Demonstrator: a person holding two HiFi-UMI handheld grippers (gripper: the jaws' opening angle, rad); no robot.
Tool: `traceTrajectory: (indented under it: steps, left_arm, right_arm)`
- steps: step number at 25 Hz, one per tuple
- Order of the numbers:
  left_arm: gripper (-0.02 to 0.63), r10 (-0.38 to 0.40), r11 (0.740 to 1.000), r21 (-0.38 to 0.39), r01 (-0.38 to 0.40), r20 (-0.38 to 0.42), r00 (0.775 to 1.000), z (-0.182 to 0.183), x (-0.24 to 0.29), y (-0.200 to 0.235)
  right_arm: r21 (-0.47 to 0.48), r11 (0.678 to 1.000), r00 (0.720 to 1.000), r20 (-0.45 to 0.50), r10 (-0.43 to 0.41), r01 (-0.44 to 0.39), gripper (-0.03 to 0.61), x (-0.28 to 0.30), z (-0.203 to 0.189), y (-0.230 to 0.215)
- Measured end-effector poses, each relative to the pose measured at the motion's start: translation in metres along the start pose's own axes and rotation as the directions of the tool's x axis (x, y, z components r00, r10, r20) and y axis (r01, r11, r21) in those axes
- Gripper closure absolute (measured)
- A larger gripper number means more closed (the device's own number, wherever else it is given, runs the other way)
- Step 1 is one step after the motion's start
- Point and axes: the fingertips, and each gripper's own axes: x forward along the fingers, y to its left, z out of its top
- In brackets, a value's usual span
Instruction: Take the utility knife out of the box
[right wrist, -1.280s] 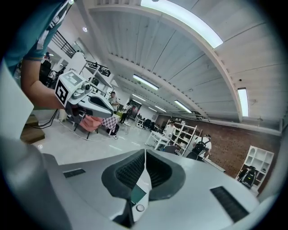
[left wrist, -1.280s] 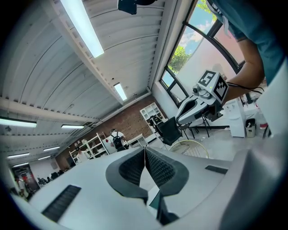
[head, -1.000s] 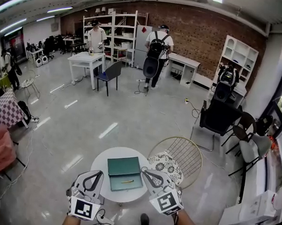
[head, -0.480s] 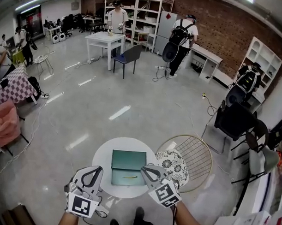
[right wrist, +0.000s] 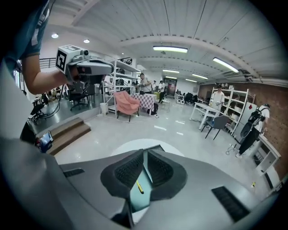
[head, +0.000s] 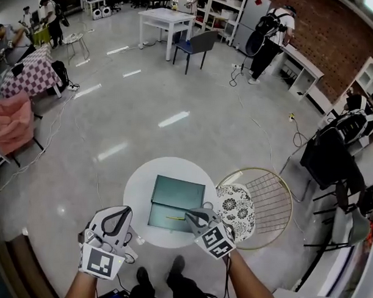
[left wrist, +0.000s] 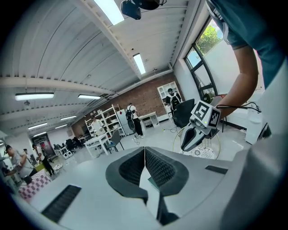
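While I hold both tools low in front of me, my left hand-held gripper (head: 122, 211) hangs at the near left edge of the round white surface (head: 139, 186). Its jaws are pressed together with nothing between them. From its own camera I see only the closed tips and the room beyond.

At the middle of the surface sits the green box (head: 159, 222), open, with its lid (head: 179, 192) lying back toward the far edge. The utility knife (head: 175, 218), a slim yellow one, lies crosswise on the floor of the box tray, in its right half, untouched.

My right hand-held gripper (head: 192, 214) is over the near right corner of the box, its tips just beside the right end of the knife as seen from my head. Its jaws are also closed and hold nothing. In its own view the knife shows below them, clear of the pads. How high the tips are above the tray I cannot tell.

Just beside the right edge of the surface stands a round wire chair (head: 270, 203) with a black-and-white patterned cushion (head: 236, 208).
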Motion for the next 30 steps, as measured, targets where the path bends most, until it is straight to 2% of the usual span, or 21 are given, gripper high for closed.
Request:
traceTrajectory:
  steps: [6,14,17,22,27,29,30]
  left_arm:
    - [0.592,0.013,1.000,-0.020,-0.014,-0.046,0.999,-0.057,0.033,0.003]
    - [0.592,0.016,0.997,-0.068,-0.024,-0.107,0.994,-0.140,0.058,-0.007]
    - [0.592,0.017,0.996,-0.081,-0.027,-0.122,0.992,-0.160,0.071,-0.022]
    - [0.592,0.014,0.994,-0.105,-0.030,-0.145,0.989,-0.206,0.080,-0.014]
    - [0.592,0.016,0.991,-0.125,-0.037,-0.165,0.986,-0.245,0.090,-0.033]
    - [0.592,0.016,0.990,-0.133,-0.040,-0.173,0.985,-0.255,0.092,-0.040]
    - [0.592,0.016,0.990,-0.138,-0.041,-0.177,0.984,-0.261,0.091,-0.042]
  right_arm:
    - [-0.004,0.995,0.988,-0.120,0.100,-0.101,0.538,0.076,-0.063,-0.007]
    - [-0.019,0.979,0.946,-0.261,0.193,-0.204,0.537,0.169,-0.149,0.006]
    - [-0.026,0.972,0.929,-0.303,0.213,-0.232,0.537,0.188,-0.183,0.005]
    - [-0.038,0.964,0.903,-0.359,0.234,-0.265,0.537,0.239,-0.206,0.015]
    - [-0.057,0.957,0.876,-0.420,0.236,-0.285,0.537,0.270,-0.246,0.021]
    - [-0.062,0.956,0.863,-0.449,0.231,-0.288,0.517,0.277,-0.259,0.023]
    - [-0.062,0.955,0.855,-0.464,0.230,-0.291,0.452,0.281,-0.265,0.025]
